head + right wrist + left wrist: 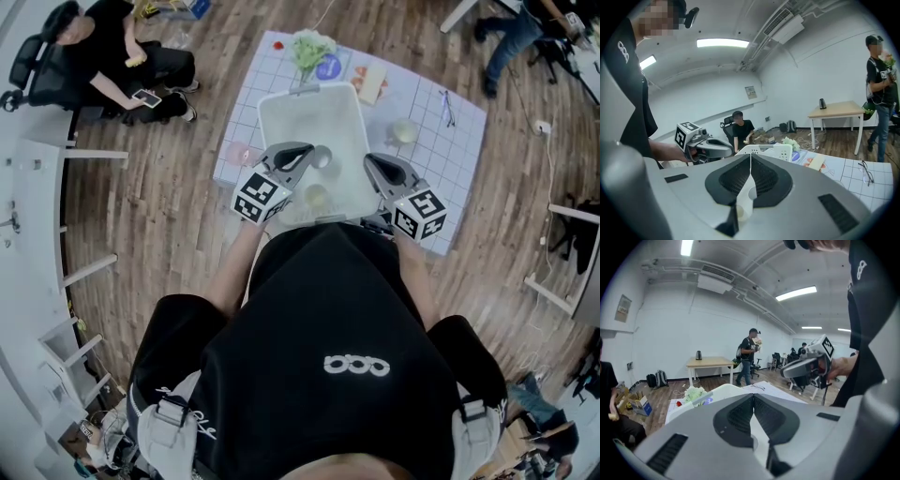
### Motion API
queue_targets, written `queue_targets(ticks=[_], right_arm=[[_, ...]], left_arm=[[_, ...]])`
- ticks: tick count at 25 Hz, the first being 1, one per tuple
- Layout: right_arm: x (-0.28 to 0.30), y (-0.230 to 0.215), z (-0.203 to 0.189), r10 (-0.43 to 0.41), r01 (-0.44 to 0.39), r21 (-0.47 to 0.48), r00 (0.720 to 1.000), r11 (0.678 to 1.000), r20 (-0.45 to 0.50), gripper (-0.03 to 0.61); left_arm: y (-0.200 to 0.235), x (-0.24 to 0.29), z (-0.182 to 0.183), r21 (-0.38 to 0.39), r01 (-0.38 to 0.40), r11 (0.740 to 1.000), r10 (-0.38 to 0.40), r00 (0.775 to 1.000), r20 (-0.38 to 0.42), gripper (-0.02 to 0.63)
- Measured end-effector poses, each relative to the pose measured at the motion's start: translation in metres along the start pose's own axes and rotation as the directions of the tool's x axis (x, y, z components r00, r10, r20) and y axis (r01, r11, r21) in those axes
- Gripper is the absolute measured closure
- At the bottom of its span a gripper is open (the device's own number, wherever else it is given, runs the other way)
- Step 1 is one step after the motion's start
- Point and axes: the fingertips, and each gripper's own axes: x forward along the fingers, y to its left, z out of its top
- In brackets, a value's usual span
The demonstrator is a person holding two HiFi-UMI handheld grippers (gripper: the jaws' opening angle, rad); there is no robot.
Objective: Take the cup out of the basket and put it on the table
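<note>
- Your left claw (302, 150) has its jaws pressed together with nothing between them. It reaches in over the near left part of the basket, its tip just beside the cup.
- Your right claw (373, 161) is closed and empty too, its tips meeting in a thin line. It sits at the basket's near right side, apart from the left one.
- The cup (321, 157), pale and small, sits inside the basket near the middle of its floor, open end up as far as you can tell.
- A second cup (317, 198) lies in the same basket, closer to you, between your two claws.
- The basket (305, 117) is white and rectangular and stands at the middle of the counter, long side running away from you.
- The counter (455, 150) is covered by a white sheet with a grid. A third cup (405, 131) stands on it to the right of the basket, apart from the wall. A pinkish round thing (239, 153) lies on it to the left.
- Beyond the basket's far end lie a leafy green bunch (310, 47) and a blue disc (328, 67); a pair of glasses (447, 108) lies toward the right corner.
- A seated person (108, 56) is at the far left, on the wooden floor (169, 216).
</note>
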Motion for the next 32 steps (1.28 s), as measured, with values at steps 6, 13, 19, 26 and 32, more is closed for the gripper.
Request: queue_targets(ticks=[6,13,19,26,32], right_arm=[[-0.006,-0.007,-0.004,-0.029,0.029,0.023,1.000,0.999,0.003,0.551],[-0.021,-0.014,-0.011,-0.074,0.073,0.057,0.997,0.996,0.013,0.551],[-0.035,-0.022,-0.022,-0.105,0.104,0.089,0.994,0.991,0.004,0.551],[-0.042,-0.027,-0.032,-0.122,0.121,0.109,0.993,0.987,-0.002,0.551],[-0.046,-0.030,-0.039,-0.126,0.127,0.122,0.992,0.984,-0.013,0.551]], left_arm=[[-0.023,0.042,-0.043,0.181,0.175,0.968,-0.117,0.949,-0.292,0.604],[-0.042,0.088,-0.126,0.279,0.389,0.878,-0.141,0.766,-0.627,0.533],[-0.040,0.105,-0.185,0.307,0.476,0.824,-0.064,0.617,-0.785,0.500],[-0.028,0.112,-0.231,0.324,0.468,0.822,0.023,0.541,-0.841,0.500],[-0.024,0.114,-0.245,0.334,0.458,0.823,0.055,0.522,-0.851,0.569]])
